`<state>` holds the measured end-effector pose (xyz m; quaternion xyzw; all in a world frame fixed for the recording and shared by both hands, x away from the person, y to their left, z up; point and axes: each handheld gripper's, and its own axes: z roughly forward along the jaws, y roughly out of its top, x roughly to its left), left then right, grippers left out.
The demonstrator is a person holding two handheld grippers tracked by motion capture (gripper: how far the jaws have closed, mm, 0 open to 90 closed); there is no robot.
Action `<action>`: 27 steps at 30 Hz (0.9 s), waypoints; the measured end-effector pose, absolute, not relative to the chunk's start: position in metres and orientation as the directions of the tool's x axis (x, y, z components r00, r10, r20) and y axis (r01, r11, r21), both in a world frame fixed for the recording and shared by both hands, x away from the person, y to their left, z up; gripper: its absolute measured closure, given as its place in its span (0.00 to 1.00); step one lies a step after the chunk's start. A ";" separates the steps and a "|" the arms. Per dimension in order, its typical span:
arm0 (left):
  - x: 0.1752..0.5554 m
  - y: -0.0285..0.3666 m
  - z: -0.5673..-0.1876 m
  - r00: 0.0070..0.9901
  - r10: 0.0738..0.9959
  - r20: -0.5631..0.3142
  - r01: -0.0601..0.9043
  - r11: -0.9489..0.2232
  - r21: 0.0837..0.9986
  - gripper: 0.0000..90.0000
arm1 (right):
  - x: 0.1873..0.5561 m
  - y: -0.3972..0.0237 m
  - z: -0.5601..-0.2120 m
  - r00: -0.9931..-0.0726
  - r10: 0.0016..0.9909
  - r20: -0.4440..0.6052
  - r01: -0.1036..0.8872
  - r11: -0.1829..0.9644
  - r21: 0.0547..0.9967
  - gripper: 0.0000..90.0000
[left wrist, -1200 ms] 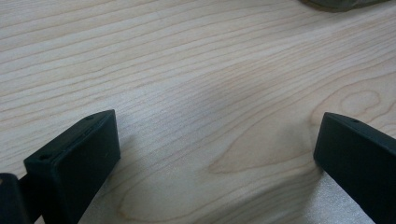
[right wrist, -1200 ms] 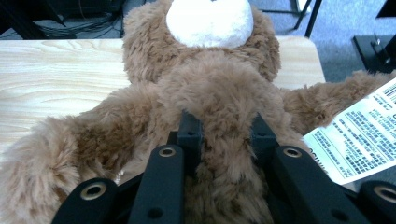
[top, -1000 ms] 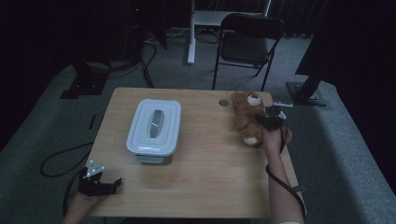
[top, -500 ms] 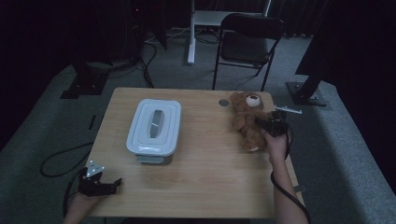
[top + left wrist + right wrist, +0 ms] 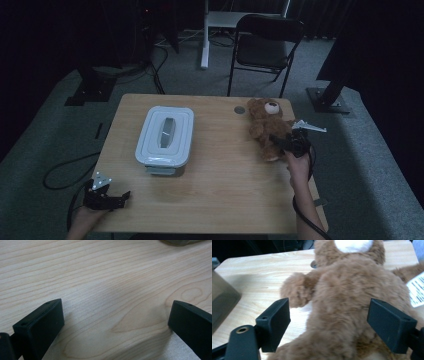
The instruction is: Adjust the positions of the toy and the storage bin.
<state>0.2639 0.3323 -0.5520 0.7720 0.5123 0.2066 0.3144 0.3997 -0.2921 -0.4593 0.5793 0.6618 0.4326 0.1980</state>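
Note:
A brown teddy bear (image 5: 264, 125) lies on its back at the right side of the wooden table (image 5: 220, 190), head toward the far edge. My right gripper (image 5: 277, 141) sits at its lower body. Its jaws have just been opening and now stand wide, with the bear's furry body (image 5: 352, 302) between them and the pads not pressing on it. A white tag (image 5: 417, 290) sticks out at the bear's side. My left gripper (image 5: 122, 196) rests at the table's near left corner, open, with bare wood between its jaws (image 5: 116, 315).
A white lidded container (image 5: 165, 134) stands left of the table's centre, its side also in the right gripper view (image 5: 222, 300). A round cable hole (image 5: 240, 109) lies near the bear's head. A folding chair (image 5: 267, 40) stands beyond the far edge.
My right gripper has drawn back along the bear toward the near edge and its jaws have spread apart, letting go of the bear. The left gripper and the container have not moved.

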 end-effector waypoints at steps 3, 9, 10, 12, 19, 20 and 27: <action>0.265 0.332 -0.552 0.387 0.922 -0.005 0.662 -0.274 0.697 0.01 | 0.397 -0.280 -0.458 -0.299 0.929 0.218 0.575 -0.007 0.818 0.16; 0.269 0.328 -0.550 0.395 0.919 0.016 0.674 -0.302 0.674 0.01 | 0.397 -0.251 -0.450 -0.381 0.904 0.192 0.559 0.060 0.827 0.15; 0.270 0.328 -0.550 0.396 0.918 0.015 0.675 -0.302 0.673 0.01 | 0.397 -0.246 -0.448 -0.397 0.899 0.185 0.555 0.074 0.829 0.15; 0.273 0.328 -0.549 0.401 0.916 0.013 0.681 -0.307 0.665 0.01 | 0.396 -0.235 -0.446 -0.430 0.887 0.169 0.546 0.106 0.831 0.15; 0.287 0.325 -0.547 0.390 0.921 0.007 0.694 -0.299 0.655 0.01 | 0.398 -0.200 -0.445 -0.511 0.847 0.145 0.543 0.188 0.818 0.16; 0.289 0.325 -0.546 0.385 0.923 0.007 0.696 -0.296 0.654 0.01 | 0.398 -0.196 -0.446 -0.518 0.842 0.148 0.546 0.192 0.816 0.15; 0.302 0.325 -0.536 0.384 0.923 0.008 0.687 -0.291 0.665 0.01 | 0.400 -0.179 -0.449 -0.545 0.821 0.173 0.552 0.196 0.811 0.16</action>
